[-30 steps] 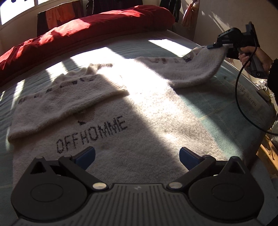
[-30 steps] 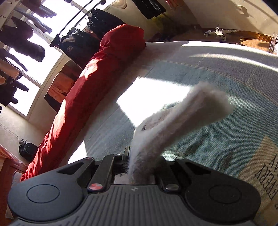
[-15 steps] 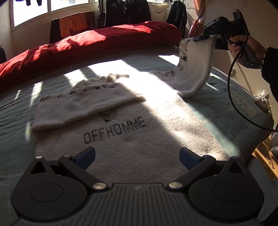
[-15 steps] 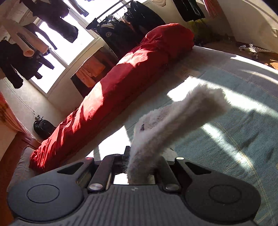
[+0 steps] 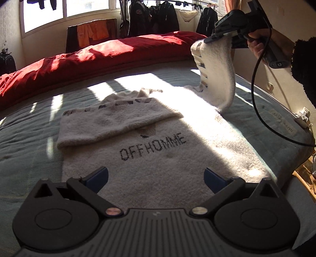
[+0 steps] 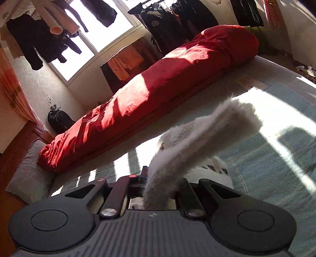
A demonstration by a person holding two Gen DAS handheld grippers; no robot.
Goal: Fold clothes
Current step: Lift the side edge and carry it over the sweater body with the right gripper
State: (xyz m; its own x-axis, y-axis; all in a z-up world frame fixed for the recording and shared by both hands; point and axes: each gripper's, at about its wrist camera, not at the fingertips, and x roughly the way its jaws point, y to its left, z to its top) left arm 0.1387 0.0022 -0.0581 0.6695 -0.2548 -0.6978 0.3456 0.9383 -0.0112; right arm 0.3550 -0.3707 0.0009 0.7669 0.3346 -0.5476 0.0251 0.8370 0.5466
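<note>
The white sweater [image 5: 158,158] lies flat on the bed [image 5: 29,134] with one sleeve [image 5: 118,120] already folded across its chest. The other sleeve [image 5: 219,75], which lay low over the bed a second ago, has been lifted high above the far right corner. The right hand-held gripper [image 6: 158,189] is clamped on that sleeve's cuff, ready to carry it across, while the left hand-held gripper [image 5: 156,178] hovers over the hem with its fingers spread apart.

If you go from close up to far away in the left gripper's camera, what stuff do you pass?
Left gripper, open → "OFFHOMME" lettering on the white sweater → folded sleeve lying across the sweater → teal bedspread → red duvet → orange clothes over a chair → window.
</note>
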